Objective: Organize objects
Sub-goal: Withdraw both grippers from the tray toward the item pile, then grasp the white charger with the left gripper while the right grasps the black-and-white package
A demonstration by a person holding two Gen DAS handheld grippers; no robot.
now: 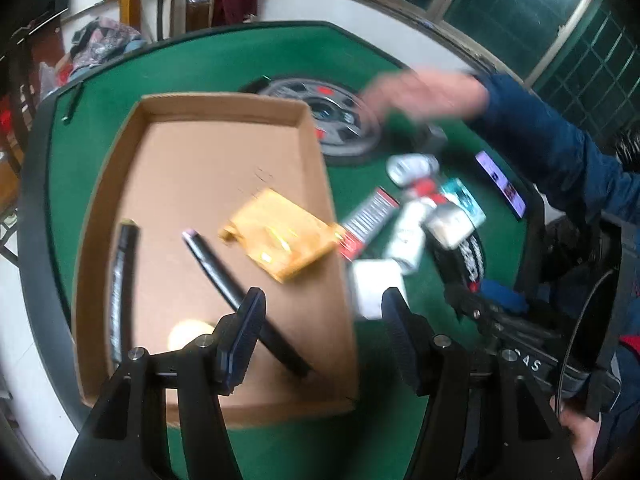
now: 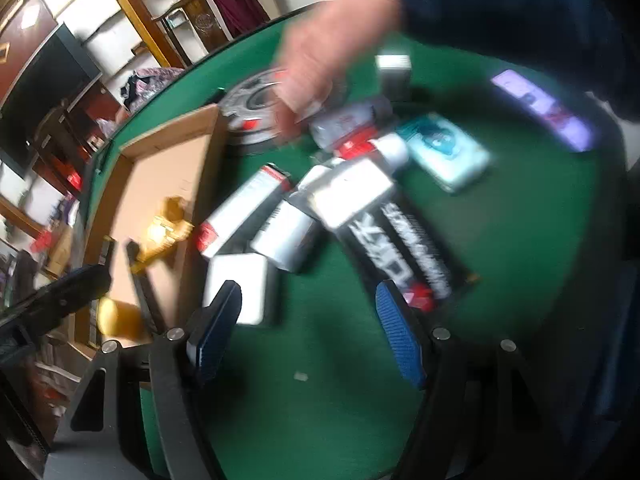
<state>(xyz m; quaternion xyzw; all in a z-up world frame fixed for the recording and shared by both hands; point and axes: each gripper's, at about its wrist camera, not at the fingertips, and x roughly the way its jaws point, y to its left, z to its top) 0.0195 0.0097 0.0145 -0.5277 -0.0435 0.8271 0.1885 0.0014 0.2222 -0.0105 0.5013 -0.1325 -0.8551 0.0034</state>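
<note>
Nearest, both views are motion-blurred, so package labels cannot be read. Left gripper [image 1: 322,334] and right gripper [image 2: 308,330] each stand wide apart, holding nothing. Cardboard tray [image 1: 224,104] lies on the green table [image 1: 188,64], containing two black pens [image 1: 240,296], a gold packet [image 1: 280,236] and a partly hidden pale round object [image 1: 188,332]. Beside it, boxes and tubes [image 2: 288,216] lie heaped; a bare hand [image 2: 320,68] hovers beyond them. Farther off, a lit phone [image 2: 540,110]; shelves [image 2: 100,12] behind.
</note>
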